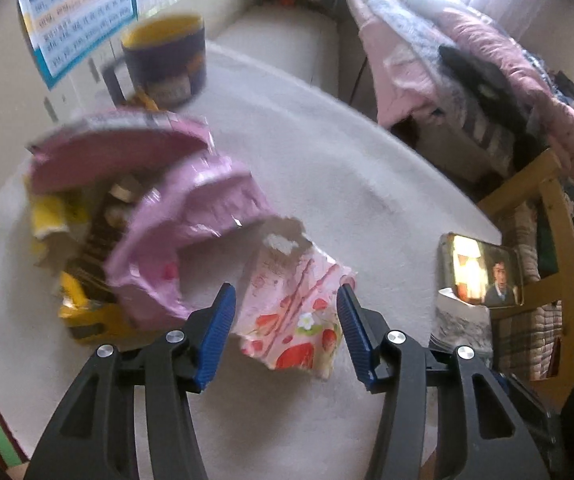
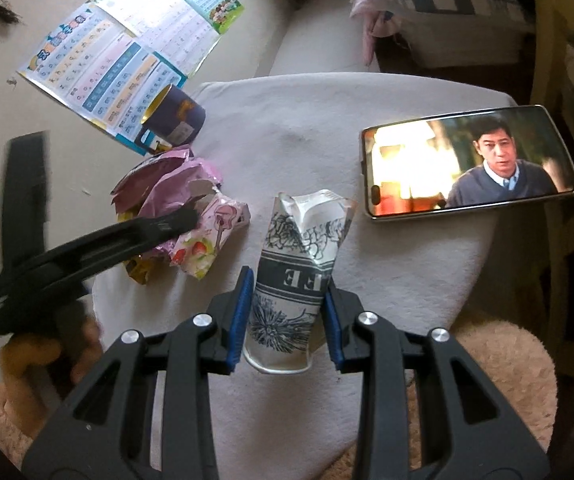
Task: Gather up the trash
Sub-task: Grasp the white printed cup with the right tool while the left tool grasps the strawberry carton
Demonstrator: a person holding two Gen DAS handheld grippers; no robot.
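White cloth is covering the desk (image 1: 327, 168); you are bringing your left claw (image 1: 285, 312), half open, around the strawberry wrapper (image 1: 291, 312) lying lengthwise between its pads, while your right claw (image 2: 287, 312) is gripping the crushed paper cup (image 2: 299, 272).

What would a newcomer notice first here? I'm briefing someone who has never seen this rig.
Probably the crushed paper cup, clamped in the right claw at centre. Next, the lit phone playing a video at the table's right edge. Then the strawberry-print wrapper between the left claw's open jaws, beside a heap of pink wrappers.
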